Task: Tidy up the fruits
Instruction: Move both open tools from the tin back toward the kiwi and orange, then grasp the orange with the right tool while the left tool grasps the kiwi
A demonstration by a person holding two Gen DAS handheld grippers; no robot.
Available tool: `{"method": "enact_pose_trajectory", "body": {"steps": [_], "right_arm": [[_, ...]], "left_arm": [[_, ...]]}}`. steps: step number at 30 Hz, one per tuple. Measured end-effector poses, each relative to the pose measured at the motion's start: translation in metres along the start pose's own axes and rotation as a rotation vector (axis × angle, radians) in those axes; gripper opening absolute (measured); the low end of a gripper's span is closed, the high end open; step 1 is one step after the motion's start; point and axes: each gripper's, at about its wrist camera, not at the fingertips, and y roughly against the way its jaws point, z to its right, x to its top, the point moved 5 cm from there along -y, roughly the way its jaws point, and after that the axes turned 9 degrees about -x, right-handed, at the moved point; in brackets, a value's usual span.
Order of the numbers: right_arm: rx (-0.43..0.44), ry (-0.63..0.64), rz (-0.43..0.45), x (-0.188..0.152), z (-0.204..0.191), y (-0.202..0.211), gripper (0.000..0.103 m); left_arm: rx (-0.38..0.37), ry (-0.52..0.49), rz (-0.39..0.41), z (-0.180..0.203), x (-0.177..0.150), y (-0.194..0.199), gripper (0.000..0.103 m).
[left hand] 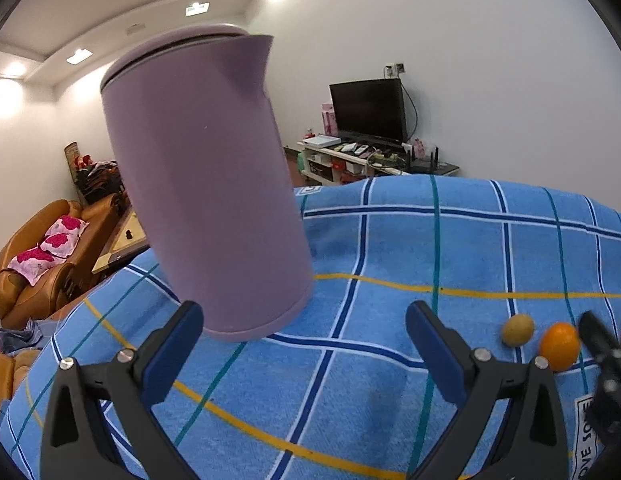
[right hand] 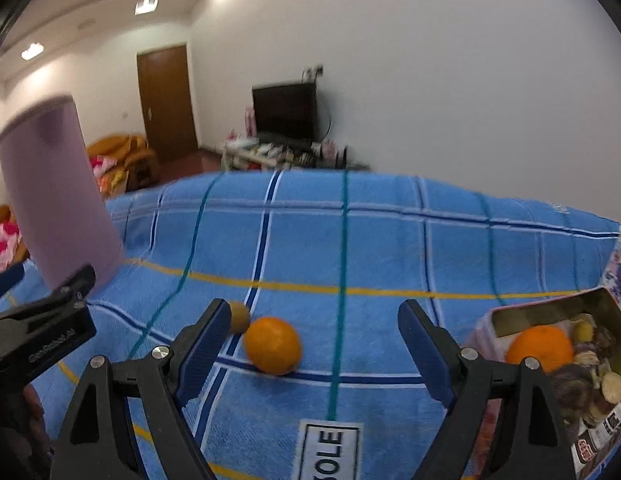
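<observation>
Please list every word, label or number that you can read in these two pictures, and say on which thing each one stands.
"SOLE": white label sewn on the blue cloth, cut off by the picture's lower edge.
"OVE SO": the same label in the left wrist view, cut off.
Print on the left gripper: too blurred to read.
Red packet in the tin: too blurred.

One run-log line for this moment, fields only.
left gripper: open, empty | right gripper: open, empty | loose orange, small brownish fruit: on cloth | tin: holds another orange
</observation>
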Motion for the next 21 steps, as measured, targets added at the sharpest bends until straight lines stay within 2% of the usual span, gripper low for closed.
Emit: {"method": "enact_pose_trajectory", "body": {"steps": [4,6,10,14,17,18,21], "right_arm": [[0.05,0.054,-0.075,-0.002,-0.017,-0.017,0.077],[0.06,0.086,-0.116,-0.005,-0.025,-0.025,0.065],[0.079,0.099,-0.192,-0.012,-0.031,-0.041,0.062],[0.11,0.097,-0.255,-0.02,-0.033,-0.052,0.052],[0.119,0.109,-0.25,-0.022,-0.036,-0.049,0.045],[0.12,0.114,-0.248,-0.022,-0.036,-0.048,0.04],[0.119,0.119,-0.239,-0.022,-0.036,-0.045,0.039]], "left_arm": [[-0.015,-0.017,-0.003,0.005,0.001,0.001,0.103],[-0.018,-0.023,-0.003,0.006,0.001,0.002,0.103],[-0.022,-0.017,-0.014,0.006,0.001,0.001,0.103],[-0.035,-0.019,-0.021,0.008,0.0,0.0,0.103],[-0.036,-0.032,-0.02,0.01,0.0,0.0,0.103],[-0.036,-0.036,-0.022,0.011,-0.001,-0.001,0.103],[-0.052,-0.034,-0.027,0.013,-0.001,0.0,0.103]]}}
